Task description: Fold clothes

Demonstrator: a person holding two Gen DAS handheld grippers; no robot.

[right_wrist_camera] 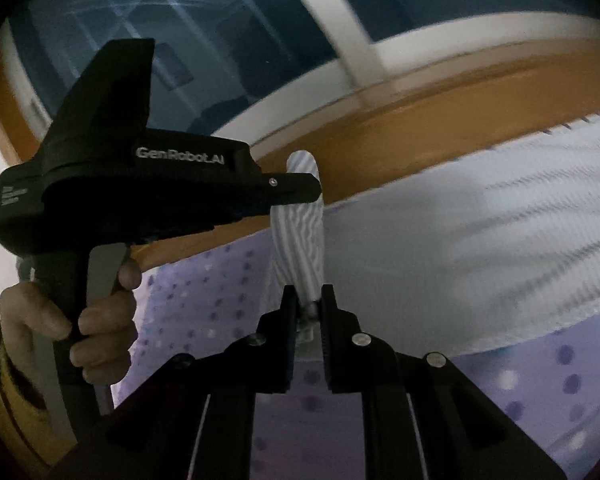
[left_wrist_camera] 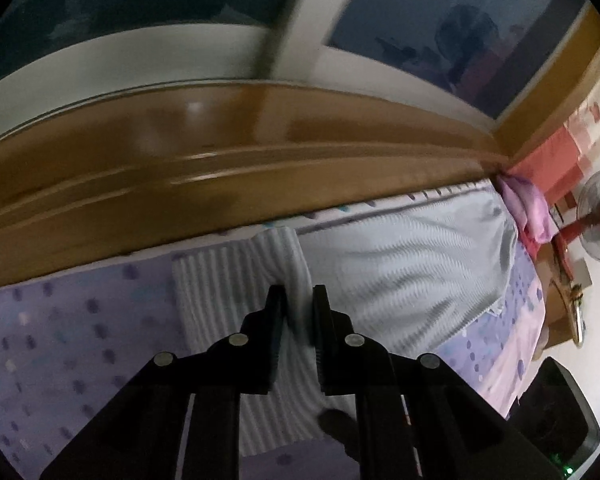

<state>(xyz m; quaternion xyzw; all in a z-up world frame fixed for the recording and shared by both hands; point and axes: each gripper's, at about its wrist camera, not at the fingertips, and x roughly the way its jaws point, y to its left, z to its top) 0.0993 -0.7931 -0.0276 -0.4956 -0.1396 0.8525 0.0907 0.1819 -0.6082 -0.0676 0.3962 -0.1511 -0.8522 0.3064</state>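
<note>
A bed (left_wrist_camera: 60, 340) covered in a lilac dotted sheet fills the lower half of both views, with a brown wooden headboard (left_wrist_camera: 180, 152) curving across the middle and dark window panes above. On the bed lies a white garment with grey wavy stripes (left_wrist_camera: 400, 264), spreading from centre to the right of each frame. The left gripper (left_wrist_camera: 298, 292), at lower centre of its own view, is pinched tight on a raised fold of this fabric. The right gripper (right_wrist_camera: 308, 292), at lower centre of its view, clamps another gathered strip of it. At the left of the right wrist view, a hand (right_wrist_camera: 100, 320) grasps the left gripper's handle.
</note>
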